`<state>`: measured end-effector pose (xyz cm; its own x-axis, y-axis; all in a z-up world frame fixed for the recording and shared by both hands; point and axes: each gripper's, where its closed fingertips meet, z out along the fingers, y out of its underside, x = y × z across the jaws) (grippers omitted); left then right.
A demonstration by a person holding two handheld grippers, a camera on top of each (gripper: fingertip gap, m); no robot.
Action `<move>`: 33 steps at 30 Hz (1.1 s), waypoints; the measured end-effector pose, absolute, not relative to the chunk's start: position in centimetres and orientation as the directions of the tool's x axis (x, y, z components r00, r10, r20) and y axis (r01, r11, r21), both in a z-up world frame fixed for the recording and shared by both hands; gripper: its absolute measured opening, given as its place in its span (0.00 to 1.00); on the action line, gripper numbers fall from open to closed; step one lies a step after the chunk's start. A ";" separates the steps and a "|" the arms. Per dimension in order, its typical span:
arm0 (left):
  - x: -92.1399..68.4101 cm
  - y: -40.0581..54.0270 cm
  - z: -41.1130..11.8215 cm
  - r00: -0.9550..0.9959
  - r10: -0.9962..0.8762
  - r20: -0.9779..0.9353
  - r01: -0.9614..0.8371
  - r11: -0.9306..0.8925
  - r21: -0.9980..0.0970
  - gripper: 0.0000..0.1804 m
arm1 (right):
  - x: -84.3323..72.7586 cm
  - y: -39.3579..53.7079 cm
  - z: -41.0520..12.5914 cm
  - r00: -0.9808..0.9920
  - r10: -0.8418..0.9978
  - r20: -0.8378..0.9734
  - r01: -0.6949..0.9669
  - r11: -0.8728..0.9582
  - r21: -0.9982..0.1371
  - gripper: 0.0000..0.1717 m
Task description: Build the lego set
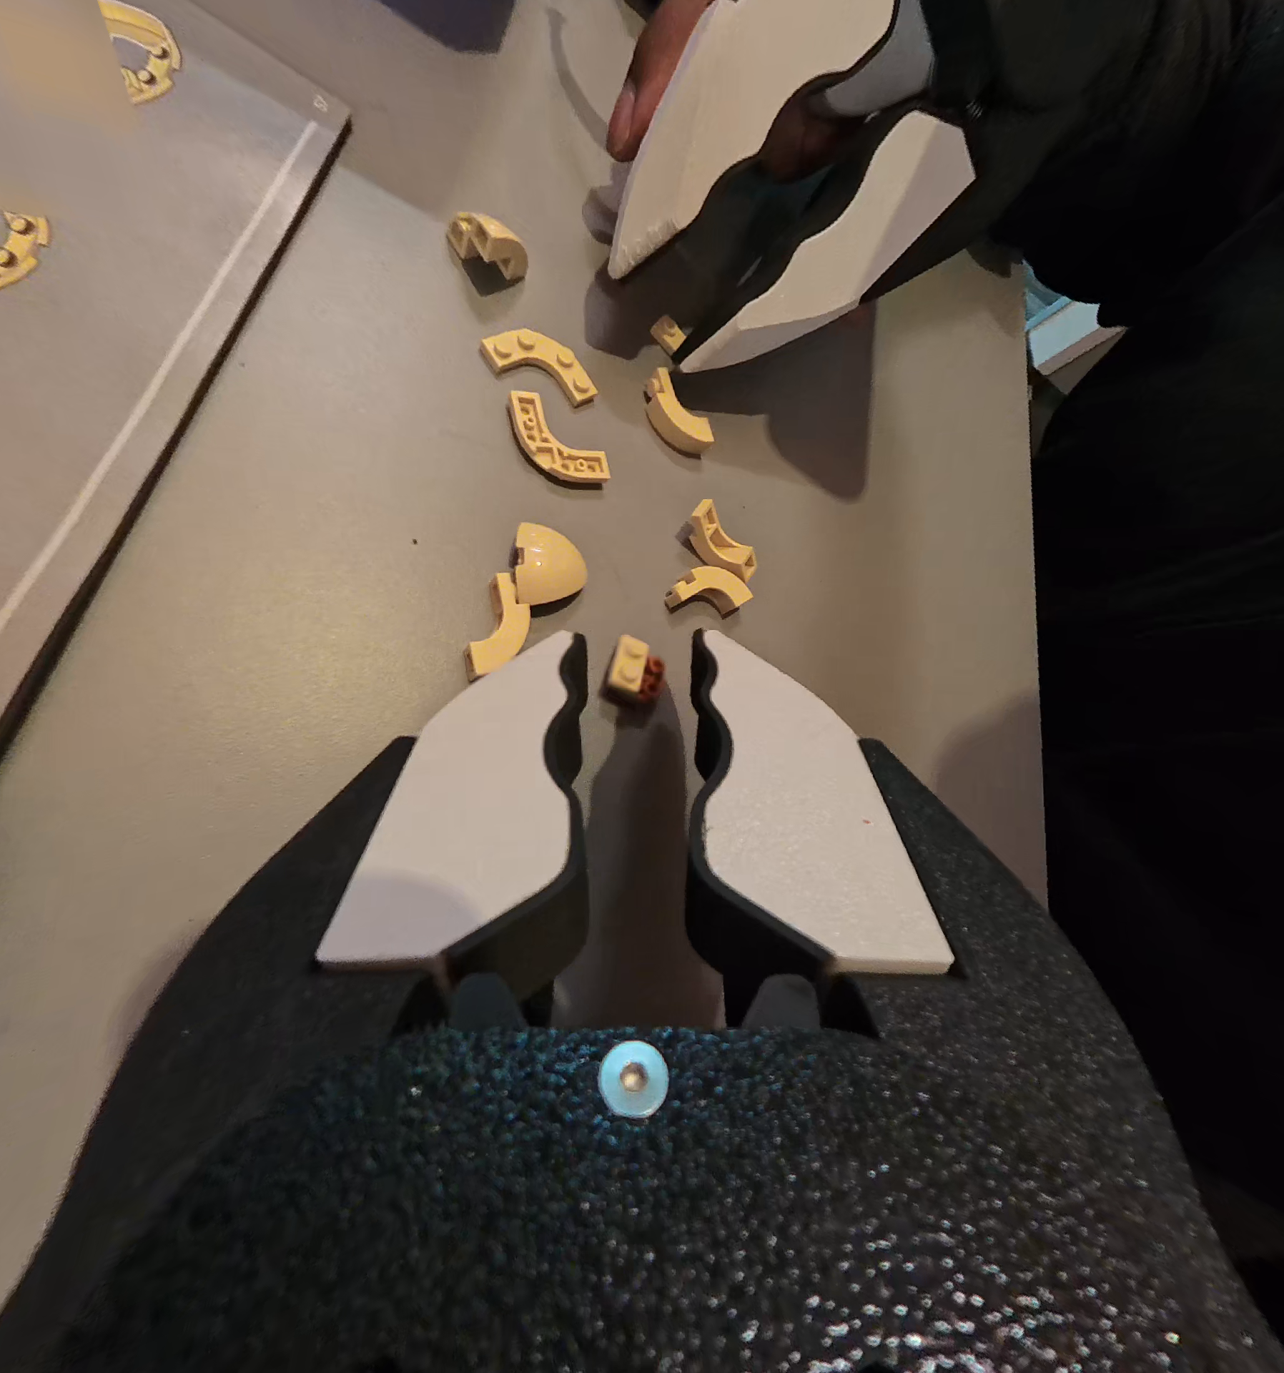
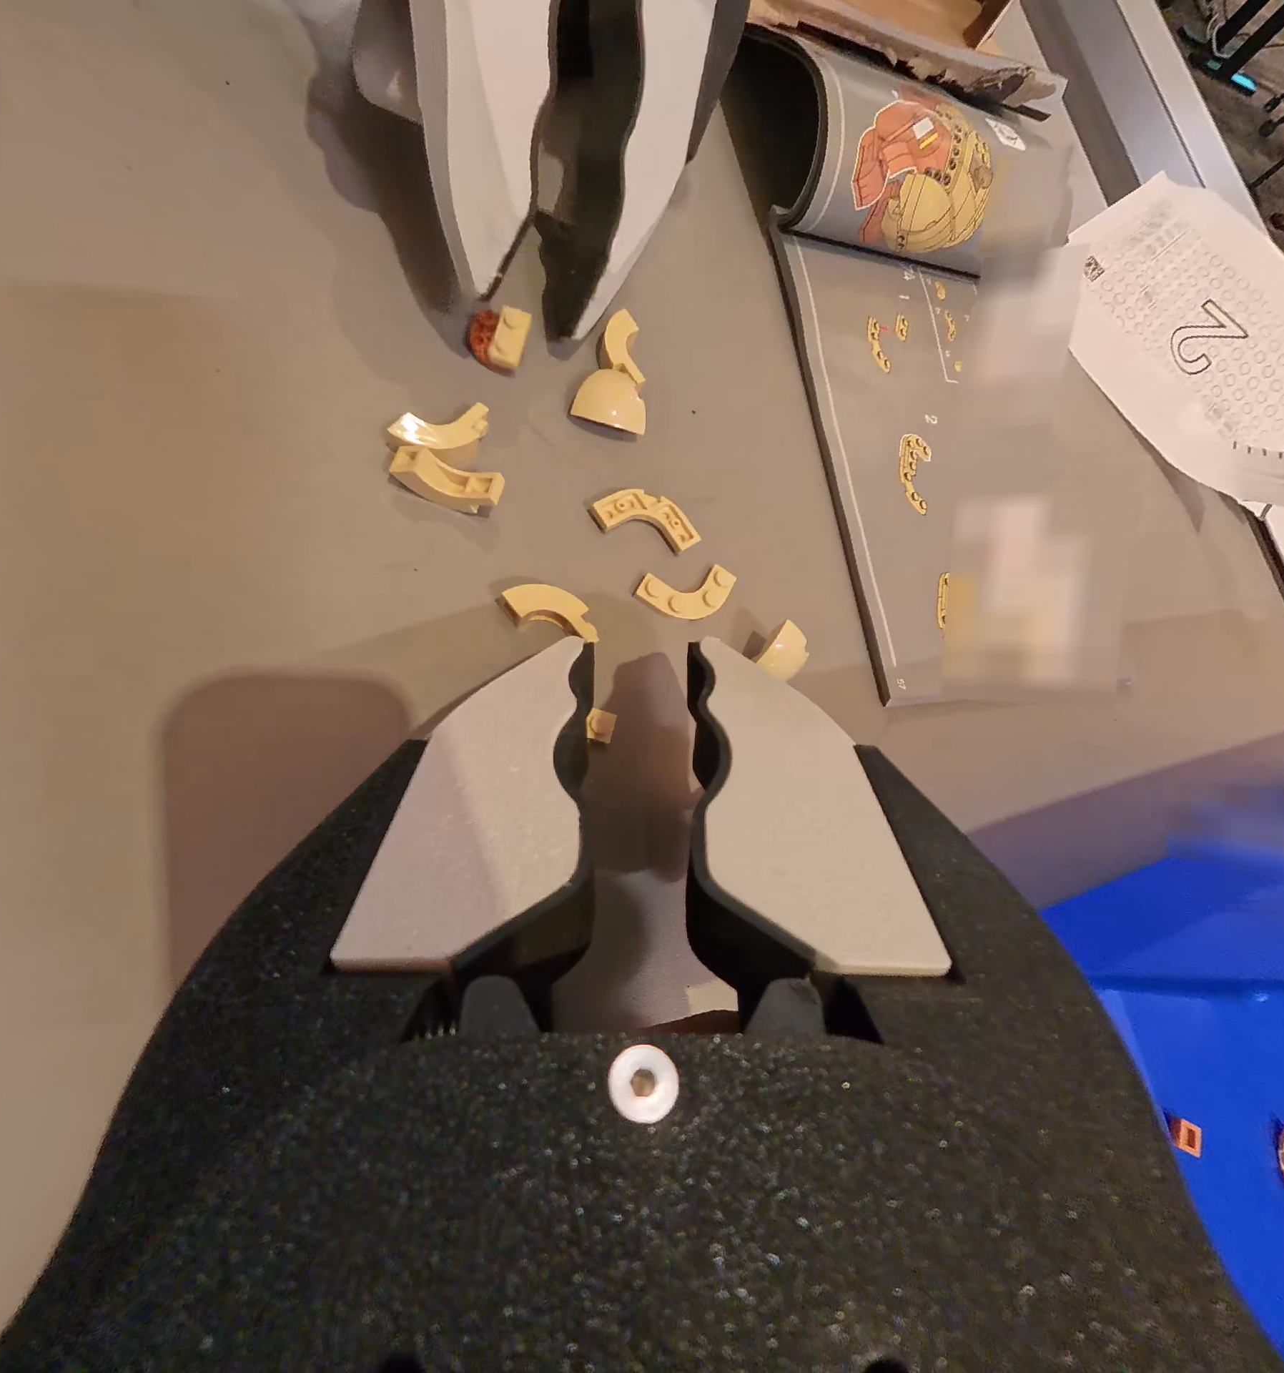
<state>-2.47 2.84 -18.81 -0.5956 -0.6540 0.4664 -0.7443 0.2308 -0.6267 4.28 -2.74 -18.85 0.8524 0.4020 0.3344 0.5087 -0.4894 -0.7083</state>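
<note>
Left gripper (image 1: 639, 646) jaws apart around a small tan-and-brown plastic brick (image 1: 633, 667) – not touching; right gripper (image 2: 639, 654) apart too, tiny tan stud plate (image 2: 599, 724) by its left finger.

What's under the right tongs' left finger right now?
A small tan single-stud plate lies on the grey table, partly covered by that finger. How far it extends beneath is hidden. Both tongs are open.

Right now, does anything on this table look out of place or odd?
Mostly loose tan pieces. One stands out: a small tan brick stuck to a reddish-brown piece lies tilted between the open left tongs, untouched. The booklet page curls.
</note>
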 end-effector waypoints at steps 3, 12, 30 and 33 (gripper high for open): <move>-2.3 3.1 -17.9 -0.608 -0.647 0.460 -0.725 0.218 -0.653 0.15 | 4.3 -2.8 -18.9 0.852 0.405 0.331 0.508 -0.489 -0.709 0.14; -3.2 4.9 -14.6 -0.672 -0.630 0.389 -0.638 0.227 -0.736 0.16 | 4.2 -3.1 -18.6 0.864 0.415 0.284 0.477 -0.500 -0.723 0.14; -3.4 -0.5 -17.4 -0.732 -0.546 0.408 -0.637 0.336 -0.694 0.14 | 2.9 -2.6 -19.5 0.836 0.456 0.305 0.531 -0.536 -0.656 0.11; -3.1 -0.5 -17.4 -0.724 -0.555 0.409 -0.641 0.324 -0.696 0.13 | 2.7 -2.7 -19.7 0.838 0.464 0.286 0.526 -0.547 -0.651 0.06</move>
<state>-3.12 -0.54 -17.38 -0.7243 -0.5551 0.4091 -0.6412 0.3240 -0.6956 2.68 -2.70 -19.68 0.8380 0.4644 0.2865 0.5259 -0.5474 -0.6510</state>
